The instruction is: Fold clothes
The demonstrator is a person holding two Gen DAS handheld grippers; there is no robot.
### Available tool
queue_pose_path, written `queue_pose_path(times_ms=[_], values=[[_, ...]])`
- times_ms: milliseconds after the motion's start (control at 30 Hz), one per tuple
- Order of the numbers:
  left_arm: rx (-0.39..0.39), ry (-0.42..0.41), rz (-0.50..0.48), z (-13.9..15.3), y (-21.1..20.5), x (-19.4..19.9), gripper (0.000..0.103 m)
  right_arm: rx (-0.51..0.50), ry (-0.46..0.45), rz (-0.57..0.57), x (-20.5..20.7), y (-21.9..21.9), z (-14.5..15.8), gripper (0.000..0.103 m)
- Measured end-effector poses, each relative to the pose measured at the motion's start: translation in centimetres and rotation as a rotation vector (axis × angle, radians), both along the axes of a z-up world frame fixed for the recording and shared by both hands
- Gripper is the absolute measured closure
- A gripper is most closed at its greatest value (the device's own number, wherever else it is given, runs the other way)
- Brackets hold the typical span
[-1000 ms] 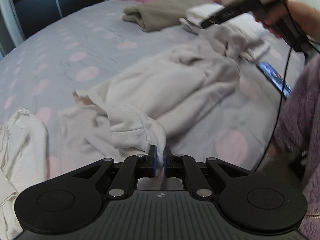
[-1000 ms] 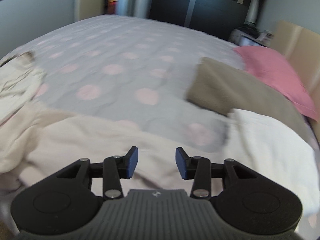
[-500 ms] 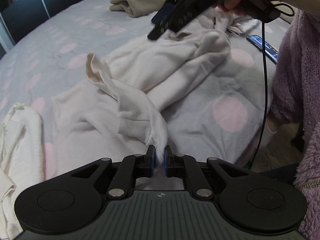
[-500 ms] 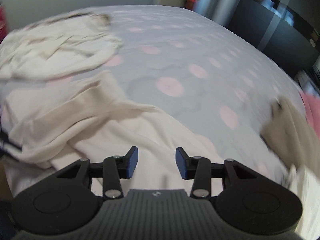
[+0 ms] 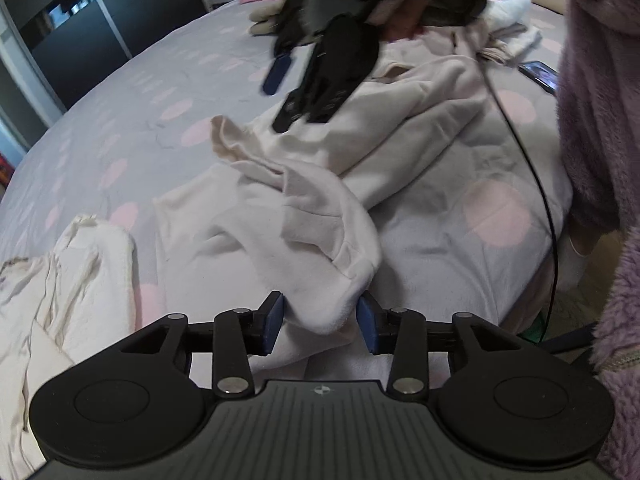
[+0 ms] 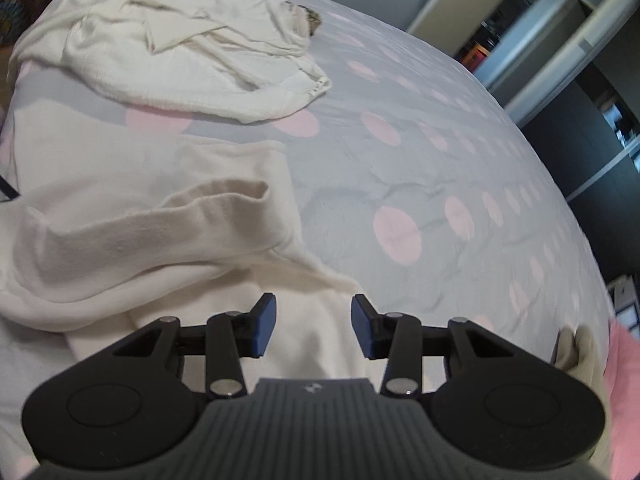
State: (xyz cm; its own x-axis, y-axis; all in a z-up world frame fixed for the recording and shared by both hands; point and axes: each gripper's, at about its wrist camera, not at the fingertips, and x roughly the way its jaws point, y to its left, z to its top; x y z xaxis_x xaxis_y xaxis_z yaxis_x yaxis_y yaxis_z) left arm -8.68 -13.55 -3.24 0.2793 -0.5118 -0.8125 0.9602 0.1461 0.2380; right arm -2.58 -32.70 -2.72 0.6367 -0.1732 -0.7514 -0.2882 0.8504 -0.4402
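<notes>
The cream sweatshirt is sprawled rumpled near the bed's front edge, one cuff end lying between the left gripper's blue pads, which are opening up and no longer pinching it like they were a second ago. The right gripper has its jaws spread with nothing in them, hovering over the sweatshirt's far part; in the left view it's swung in much lower and closer than before. Lots of bare polka-dot bedspread past the sweatshirt toward the dark wardrobe. A white garment lies bunched just beside it, a phone sits near the bed's right edge, and a purple fleece sleeve crowds that side.
</notes>
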Motion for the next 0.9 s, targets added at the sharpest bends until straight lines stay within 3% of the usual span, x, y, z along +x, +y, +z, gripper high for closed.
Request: queue_pose_path(times_ms=[100, 400, 467, 500, 533, 567, 667, 900], values=[[0.002, -0.004, 0.0, -0.1, -0.4, 0.0, 0.066, -0.048, 0.01, 0.057, 0.8, 0.3, -0.6, 0.058], [0.001, 0.087, 0.11, -0.4, -0.7, 2.5, 0.082, -0.149, 0.035, 0.268, 2.7, 1.6, -2.0, 0.059], [-0.005, 0.111, 0.136, -0.4, -0.6, 3.1, 0.085, -0.176, 0.044, 0.305, 2.8, 2.0, -2.5, 0.066], [-0.009, 0.124, 0.147, -0.4, -0.5, 3.4, 0.086, -0.172, 0.053, 0.303, 2.9, 2.0, -2.6, 0.072], [-0.013, 0.137, 0.159, -0.3, -0.5, 3.6, 0.087, -0.168, 0.062, 0.3, 3.0, 2.0, -2.8, 0.089], [-0.018, 0.151, 0.17, -0.2, -0.4, 3.8, 0.088, -0.163, 0.071, 0.297, 3.1, 2.0, -2.9, 0.095], [-0.034, 0.17, 0.189, 0.2, -0.2, 4.2, 0.091, -0.161, 0.054, 0.252, 2.9, 1.8, -2.4, 0.097], [-0.119, 0.131, 0.26, 2.8, 0.9, 5.6, 0.097, -0.096, -0.133, -0.056, 1.7, -0.8, 2.6, 0.098]])
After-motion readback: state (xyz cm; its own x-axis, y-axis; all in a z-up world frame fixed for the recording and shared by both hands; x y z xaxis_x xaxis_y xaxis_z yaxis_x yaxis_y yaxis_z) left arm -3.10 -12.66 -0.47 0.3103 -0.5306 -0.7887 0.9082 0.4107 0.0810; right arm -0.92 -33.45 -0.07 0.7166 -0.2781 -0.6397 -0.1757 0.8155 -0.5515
